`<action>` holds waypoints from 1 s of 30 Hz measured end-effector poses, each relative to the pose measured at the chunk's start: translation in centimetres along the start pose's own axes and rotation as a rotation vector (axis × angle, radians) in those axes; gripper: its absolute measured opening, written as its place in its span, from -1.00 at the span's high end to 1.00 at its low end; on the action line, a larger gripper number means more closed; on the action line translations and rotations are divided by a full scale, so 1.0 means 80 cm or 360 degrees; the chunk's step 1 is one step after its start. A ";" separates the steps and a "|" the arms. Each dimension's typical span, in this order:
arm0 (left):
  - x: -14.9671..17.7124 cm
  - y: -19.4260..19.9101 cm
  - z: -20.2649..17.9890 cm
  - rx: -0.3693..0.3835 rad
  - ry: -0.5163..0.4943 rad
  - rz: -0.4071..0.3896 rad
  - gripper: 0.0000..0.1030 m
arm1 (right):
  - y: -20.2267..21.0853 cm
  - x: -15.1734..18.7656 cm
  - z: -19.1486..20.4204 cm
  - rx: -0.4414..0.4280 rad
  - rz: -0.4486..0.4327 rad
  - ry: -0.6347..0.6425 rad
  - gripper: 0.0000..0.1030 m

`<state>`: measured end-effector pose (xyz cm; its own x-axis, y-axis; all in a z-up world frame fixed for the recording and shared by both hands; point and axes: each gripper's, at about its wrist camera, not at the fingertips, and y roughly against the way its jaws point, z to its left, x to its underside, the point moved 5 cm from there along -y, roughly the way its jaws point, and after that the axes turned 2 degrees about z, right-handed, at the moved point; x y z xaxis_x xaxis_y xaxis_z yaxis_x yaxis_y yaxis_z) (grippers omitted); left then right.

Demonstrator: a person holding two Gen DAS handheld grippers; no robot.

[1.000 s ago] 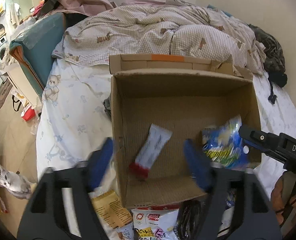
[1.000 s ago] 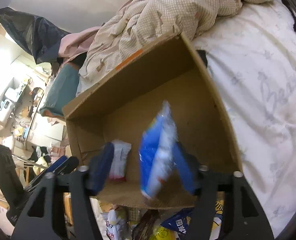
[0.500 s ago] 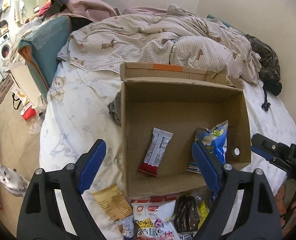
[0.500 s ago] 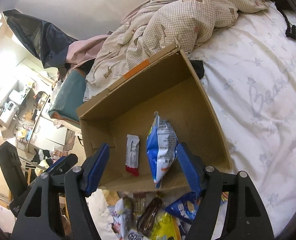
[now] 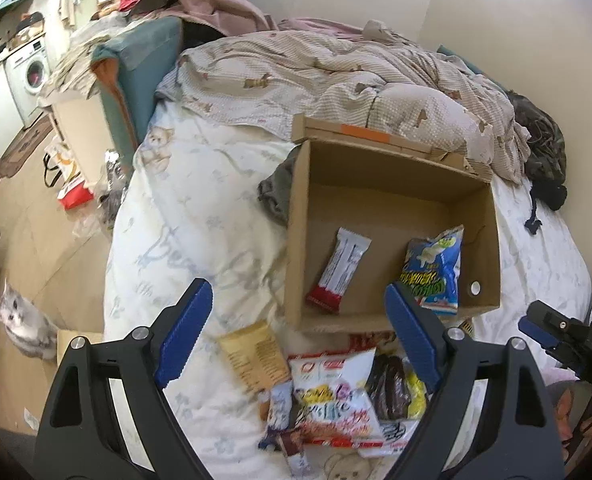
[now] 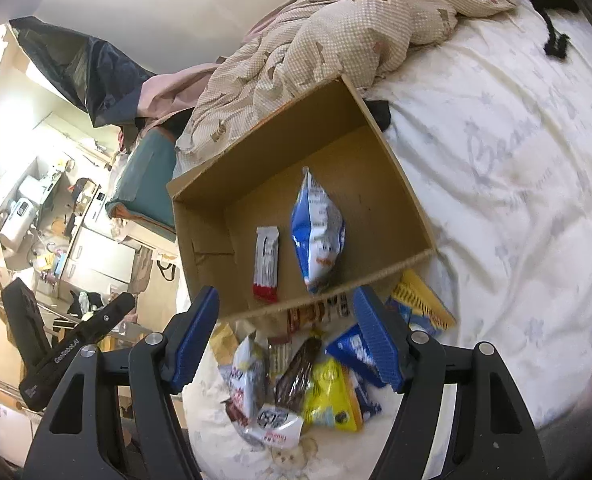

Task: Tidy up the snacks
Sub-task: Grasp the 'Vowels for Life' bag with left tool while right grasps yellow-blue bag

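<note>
An open cardboard box [image 5: 396,168] [image 6: 279,140] sits on the bed. Inside lie a white-and-red snack bar [image 5: 338,270] [image 6: 266,262] and a blue chip bag [image 5: 436,270] [image 6: 316,232]. A heap of loose snack packets [image 5: 336,396] [image 6: 308,384] lies on the sheet in front of the box. My left gripper [image 5: 296,332] hangs open above the heap, nothing between its blue fingers. My right gripper [image 6: 285,336] is also open and empty, over the heap near the box's front wall. The right gripper's tip [image 5: 552,332] shows at the left wrist view's right edge.
A rumpled checked duvet [image 5: 336,80] lies behind the box. The white sheet [image 6: 516,160] stretches to the right. A grey cat [image 5: 19,320] sits on the floor left of the bed, near a red bag [image 5: 75,196]. Dark clothing [image 5: 544,160] lies by the wall.
Both grippers have pulled back and up from the box. The blue bag left the right gripper and now rests in the box; the snack heap has come into view.
</note>
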<state>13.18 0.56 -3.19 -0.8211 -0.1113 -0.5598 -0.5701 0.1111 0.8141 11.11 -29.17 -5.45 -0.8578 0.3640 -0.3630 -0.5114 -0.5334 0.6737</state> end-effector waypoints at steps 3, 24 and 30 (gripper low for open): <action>0.015 0.002 0.013 -0.0005 0.0057 0.0038 -0.66 | 0.004 0.013 -0.003 -0.0023 0.0015 -0.0053 -0.43; 0.141 -0.131 -0.045 0.0123 0.0030 0.0747 -0.58 | 0.000 0.022 -0.011 -0.0013 0.0023 -0.0136 -0.43; 0.154 -0.152 -0.052 0.0116 0.0045 0.0837 -0.57 | -0.001 0.020 -0.012 0.0000 0.0006 -0.0130 -0.43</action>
<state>10.08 -6.26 -19.34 -0.9961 -0.0485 -0.0734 -0.0825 0.2271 0.9704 9.73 -29.31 -6.70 -0.8525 0.4230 -0.3070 -0.5084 -0.5346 0.6751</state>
